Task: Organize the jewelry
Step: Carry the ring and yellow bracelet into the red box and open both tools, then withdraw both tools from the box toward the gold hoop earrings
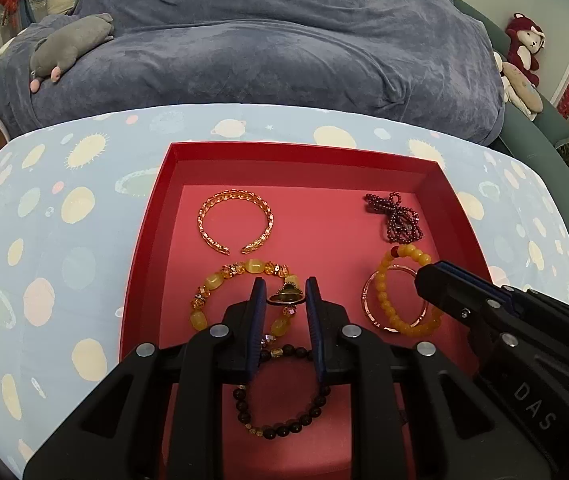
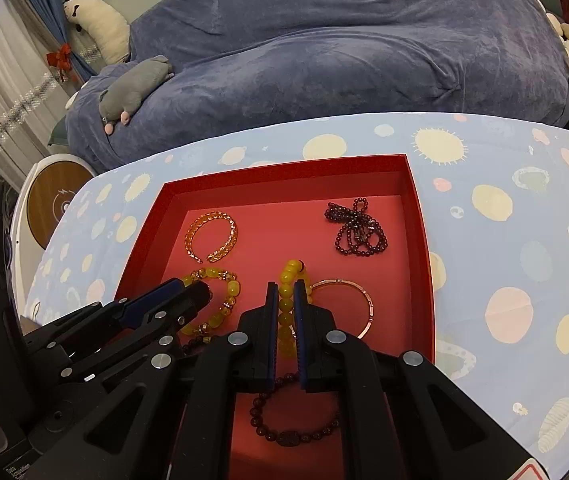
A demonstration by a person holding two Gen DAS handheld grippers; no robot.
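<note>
A red tray holds several pieces of jewelry. My left gripper is shut on a small dark ring above a chunky yellow bead bracelet. My right gripper is shut on a yellow bead bracelet that lies across a thin rose bangle; the right gripper also shows in the left wrist view. A gold cuff and a dark garnet bead strand lie farther back. A dark bead bracelet lies under the left gripper; a dark red one lies under the right.
The tray sits on a light blue planet-print cloth. Behind it is a blue-covered sofa with a grey plush toy. A round white and wood device stands at the left.
</note>
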